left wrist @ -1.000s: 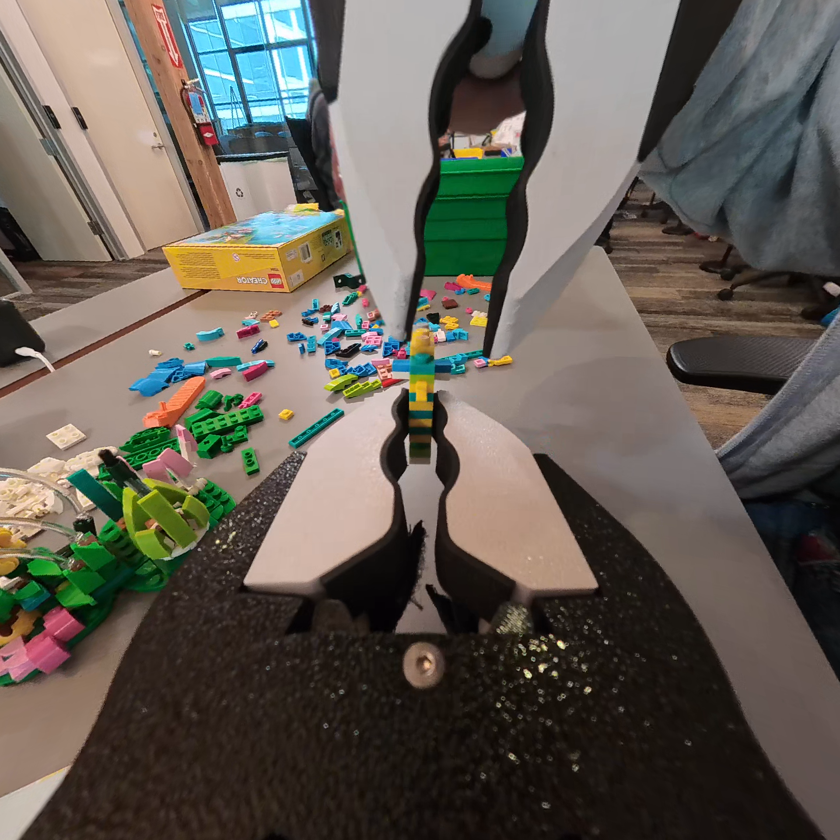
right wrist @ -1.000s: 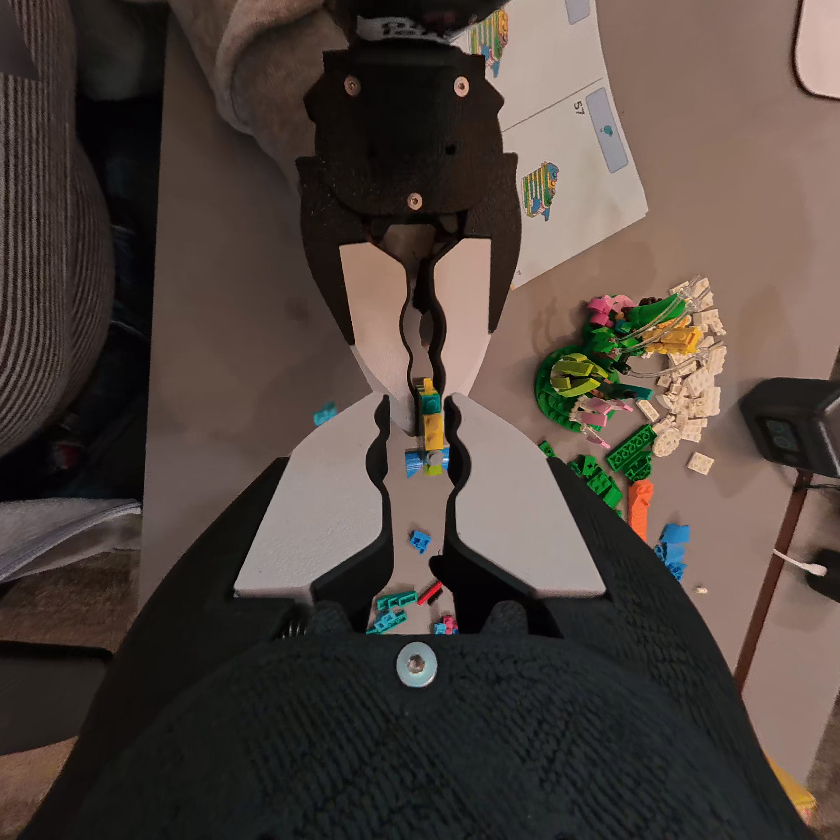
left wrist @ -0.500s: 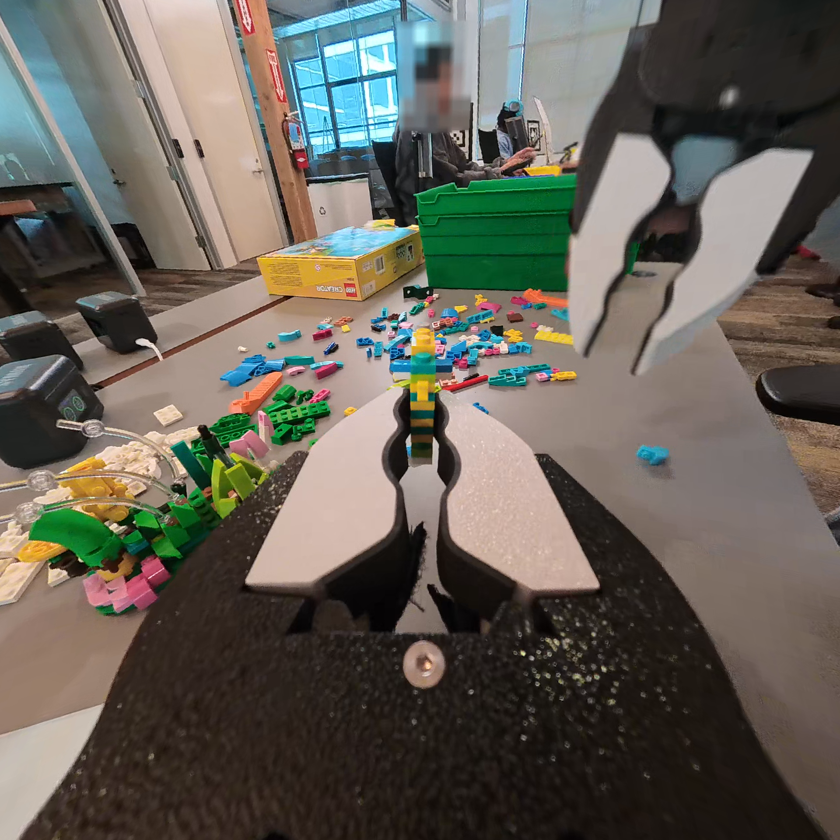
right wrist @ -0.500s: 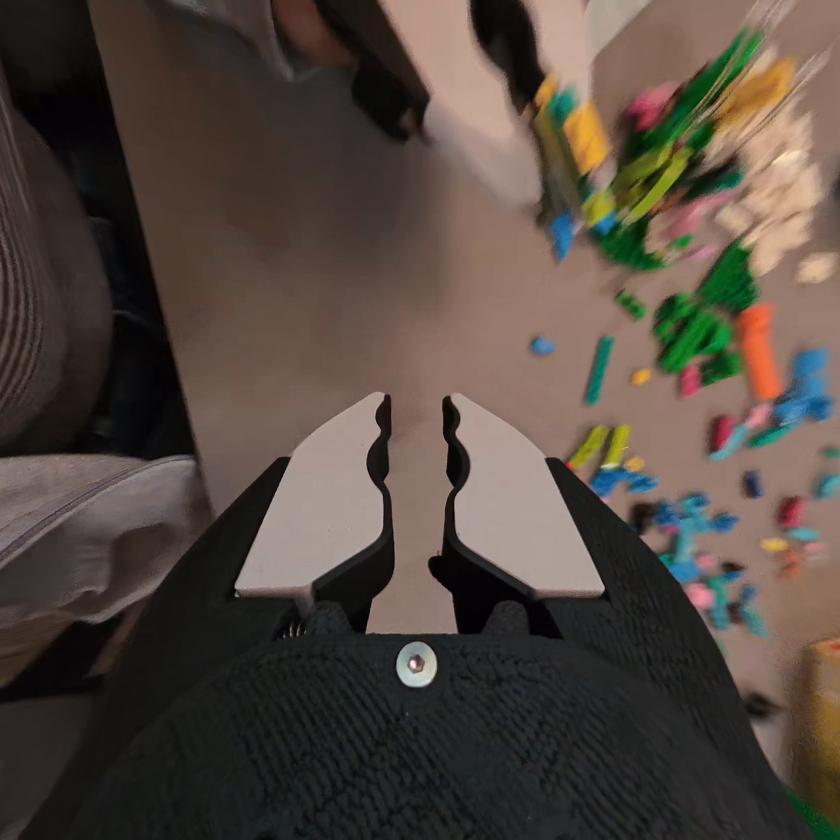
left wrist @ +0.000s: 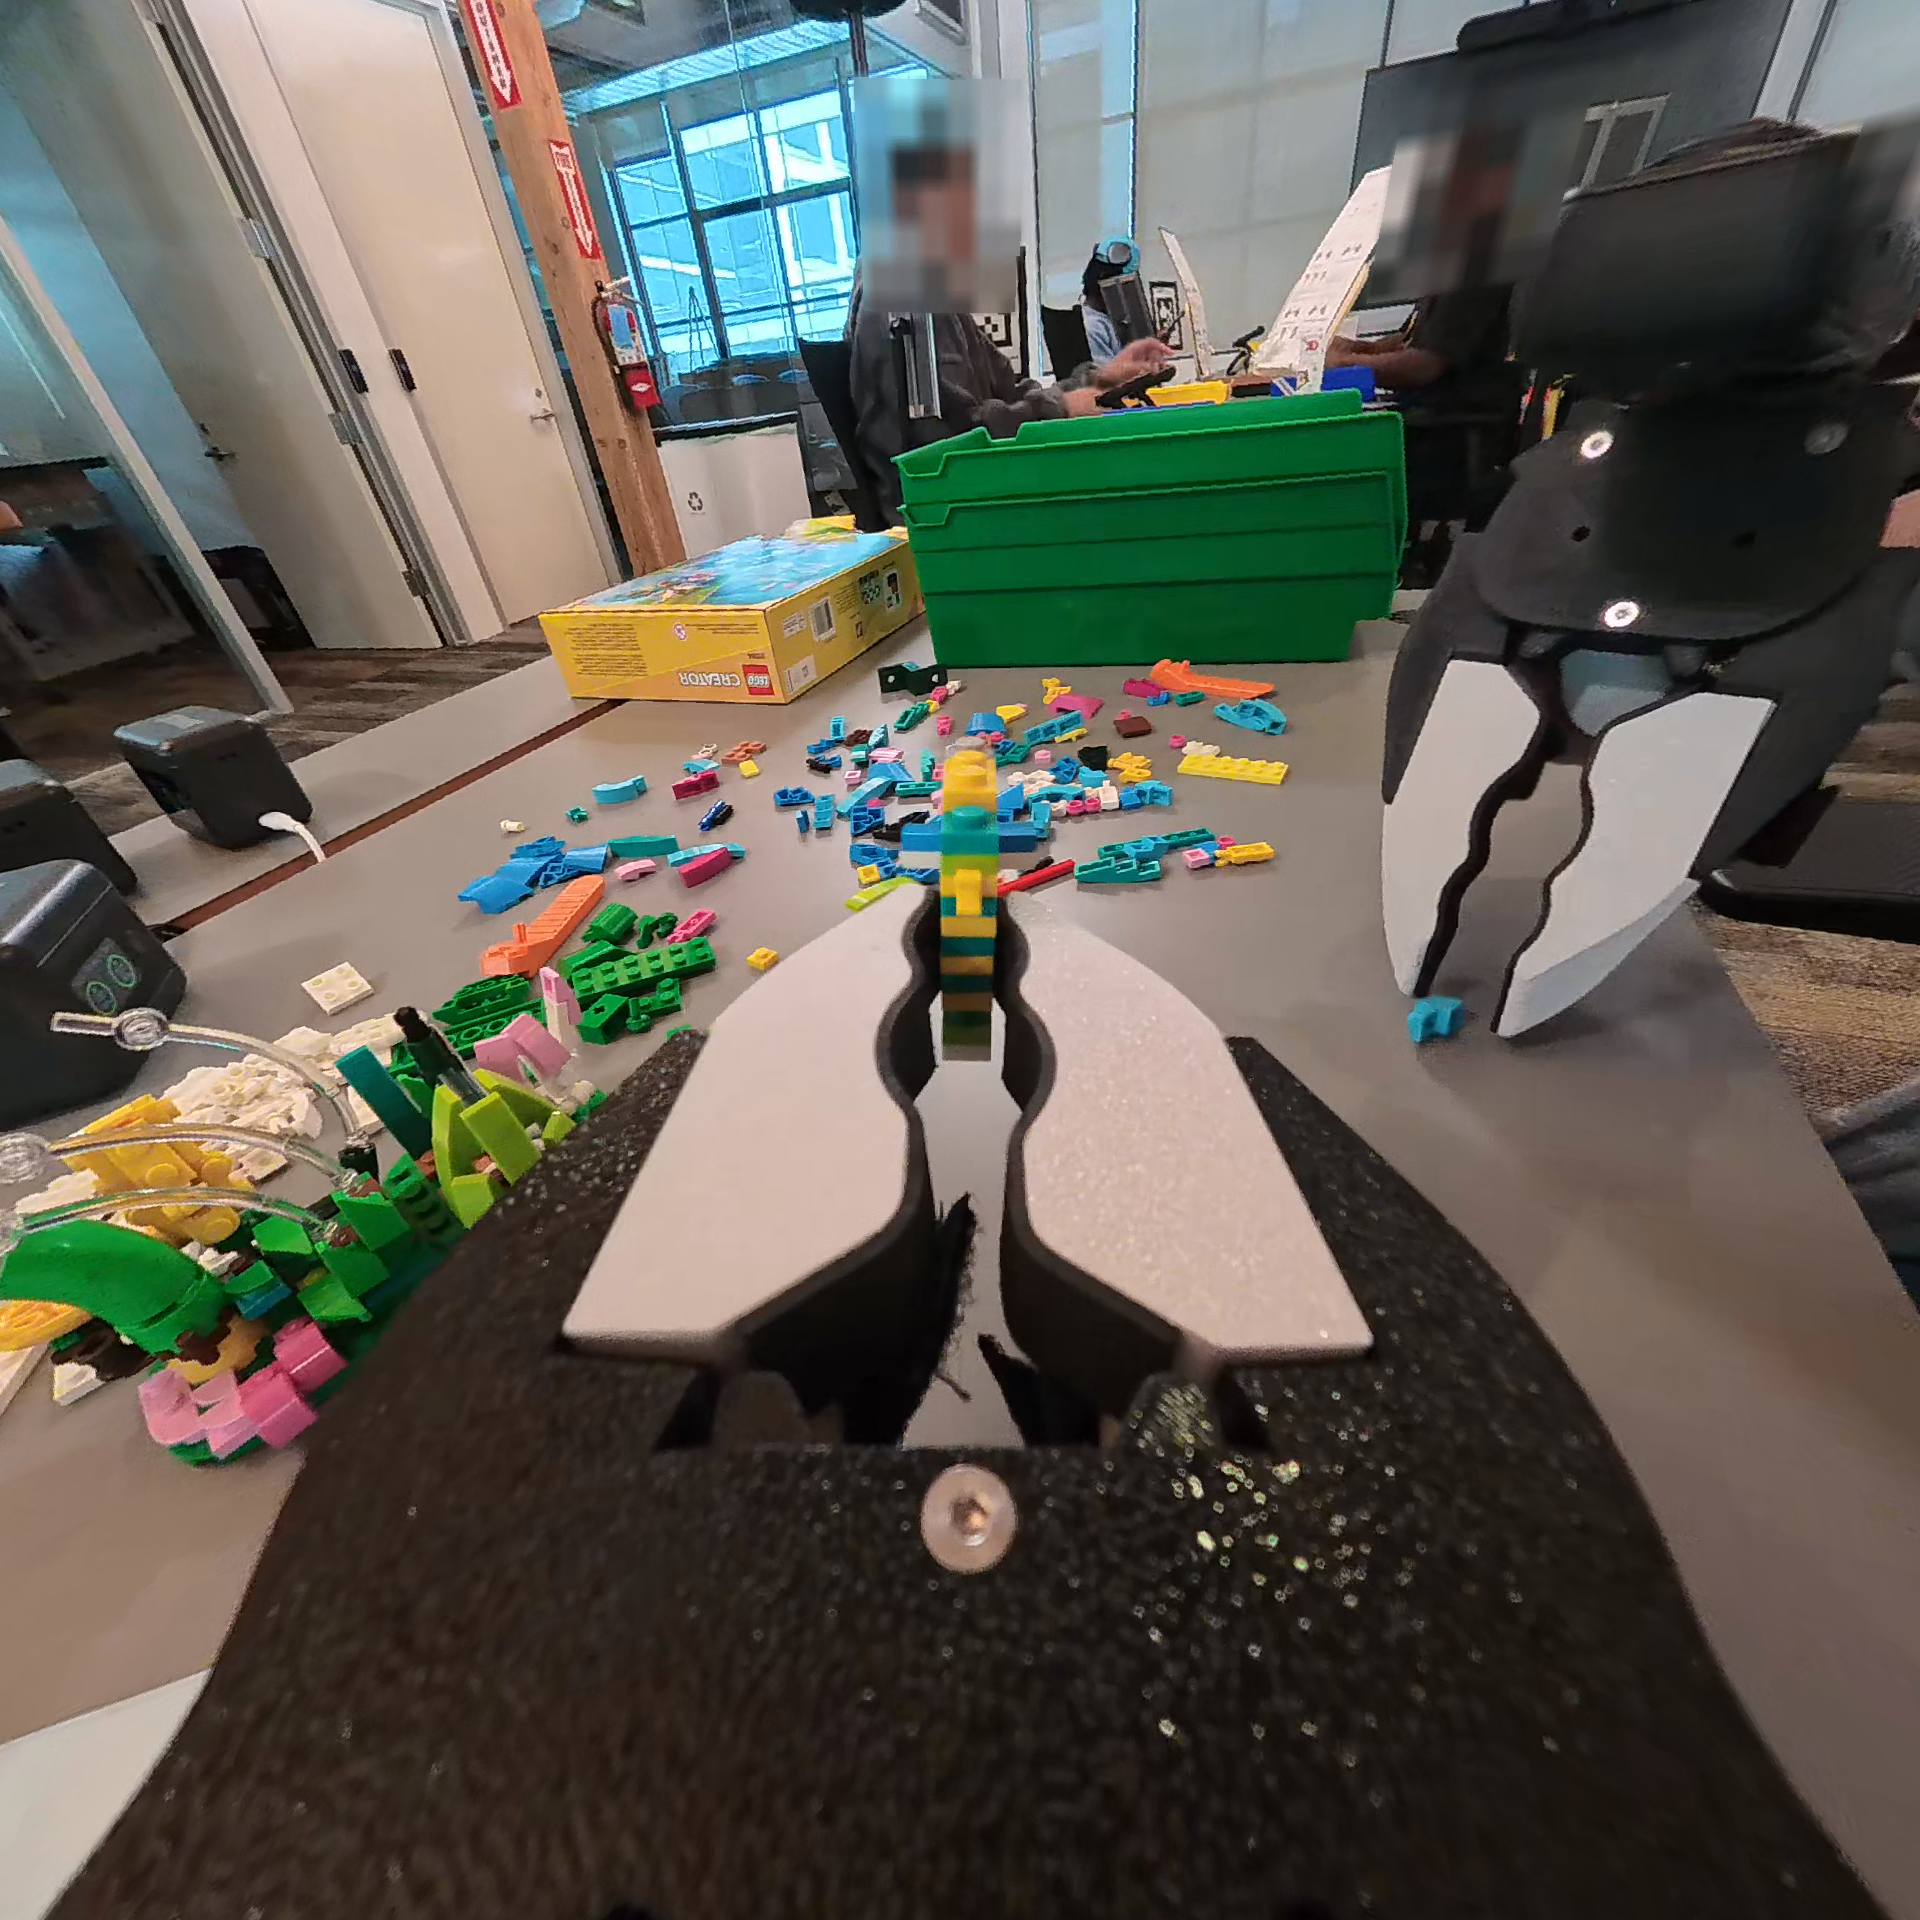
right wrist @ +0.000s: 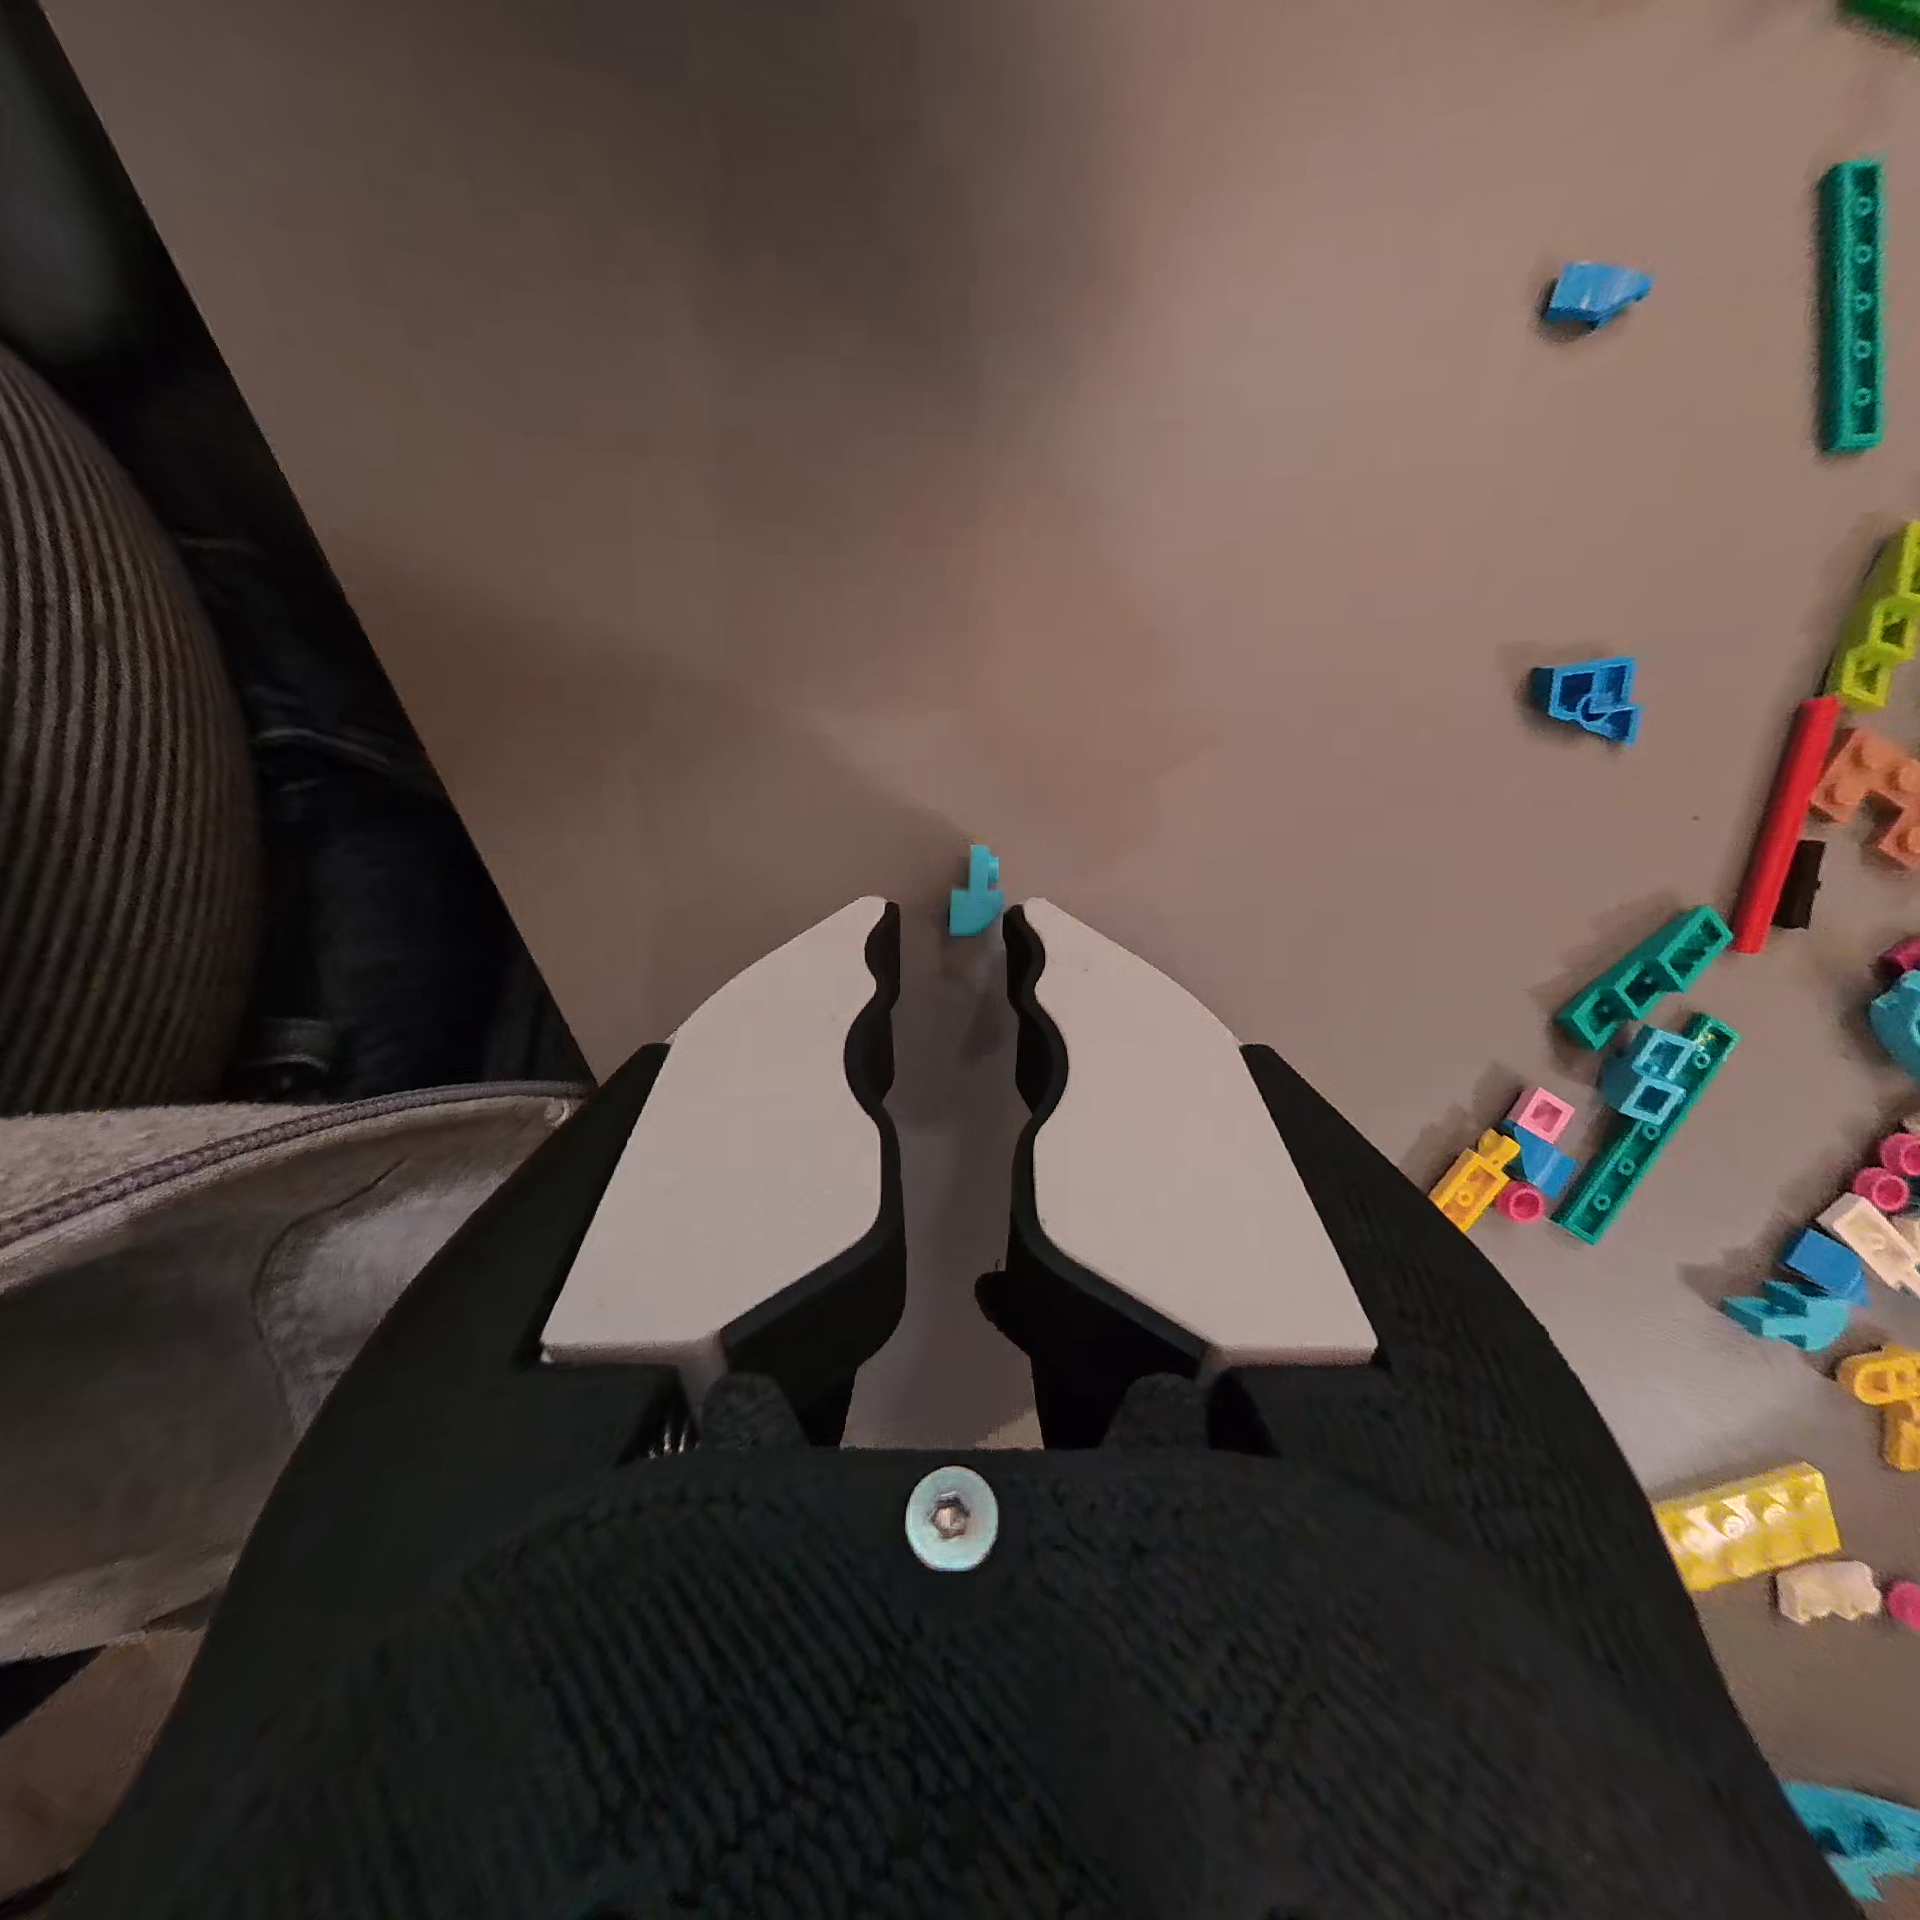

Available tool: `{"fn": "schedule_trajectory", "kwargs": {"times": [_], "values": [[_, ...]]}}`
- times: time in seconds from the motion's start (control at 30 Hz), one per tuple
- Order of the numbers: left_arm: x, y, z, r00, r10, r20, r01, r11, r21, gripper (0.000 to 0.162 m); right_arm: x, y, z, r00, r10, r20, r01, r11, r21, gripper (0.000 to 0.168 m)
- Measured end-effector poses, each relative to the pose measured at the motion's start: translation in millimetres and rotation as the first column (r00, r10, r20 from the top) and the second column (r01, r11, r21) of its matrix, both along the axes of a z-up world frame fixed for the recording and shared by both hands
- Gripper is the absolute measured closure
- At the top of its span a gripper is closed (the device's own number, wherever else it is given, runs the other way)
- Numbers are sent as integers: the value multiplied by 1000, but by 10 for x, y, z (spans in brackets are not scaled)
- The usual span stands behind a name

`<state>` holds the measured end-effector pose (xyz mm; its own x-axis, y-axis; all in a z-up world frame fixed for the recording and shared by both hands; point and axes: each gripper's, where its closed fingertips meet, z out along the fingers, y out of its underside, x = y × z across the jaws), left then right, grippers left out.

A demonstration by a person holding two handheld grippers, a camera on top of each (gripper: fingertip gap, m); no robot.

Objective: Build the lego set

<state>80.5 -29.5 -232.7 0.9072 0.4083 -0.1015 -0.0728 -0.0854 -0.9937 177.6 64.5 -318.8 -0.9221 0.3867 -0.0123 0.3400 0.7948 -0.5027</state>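
Observation:
My left gripper (left wrist: 966,925) is shut on a small upright stack of yellow, teal and blue bricks (left wrist: 968,894), held above the grey table (left wrist: 1351,1195). My right gripper (right wrist: 951,920) is open and empty, its tips down at the table on either side of a small light-blue brick (right wrist: 975,894). In the left wrist view the right gripper (left wrist: 1455,997) stands at the right with the same blue brick (left wrist: 1434,1016) at its tips. A partly built green, yellow and pink plant model (left wrist: 208,1247) lies at the left.
Loose coloured bricks (left wrist: 935,769) are scattered over the table's middle, and along the right of the right wrist view (right wrist: 1662,1070). A yellow box (left wrist: 727,634) and stacked green bins (left wrist: 1143,540) stand at the back. Black devices (left wrist: 73,977) sit left. People sit behind. The table edge (right wrist: 312,582) runs left. My right fingertips sit around 15 centimetres from my left ones.
My right gripper has left the brick stack, swung right and come down over the small blue brick on the table. My left gripper still holds the stack, now tilted more level.

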Motion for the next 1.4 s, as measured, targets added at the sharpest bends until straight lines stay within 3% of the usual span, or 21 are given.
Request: {"fn": "schedule_trajectory", "kwargs": {"times": [0.17,0.43,0.73,0.93,1.0,1.1,1.23,1.4], "values": [[14,9,-3,1000,-9,-3,9,1000,-3,154,-4,-13,-32,1000,19,-9,-19,1000,17,168],[20,13,-2,1000,-21,7,21,1000,1,154,-74,-29,32,998,-51,46,54,996,-71,168],[45,32,-6,999,-39,6,39,999,-3,154,-71,-91,-11,994,28,108,-18,996,-92,151],[34,21,2,999,-33,11,33,999,6,154,-185,-135,-35,988,132,-80,-130,991,34,161],[30,19,5,999,-30,11,29,1000,8,154,-307,-133,-26,949,193,-247,-161,976,145,161],[29,17,6,1000,-28,11,27,1000,9,154,-447,-132,5,793,389,-470,-212,898,385,161],[27,15,7,1000,-27,12,26,1000,11,154,-463,-143,3,604,607,-516,-246,758,605,161],[29,17,6,1000,-27,12,27,1000,10,154,-346,-95,-6,643,622,-447,-314,746,588,161]]}}
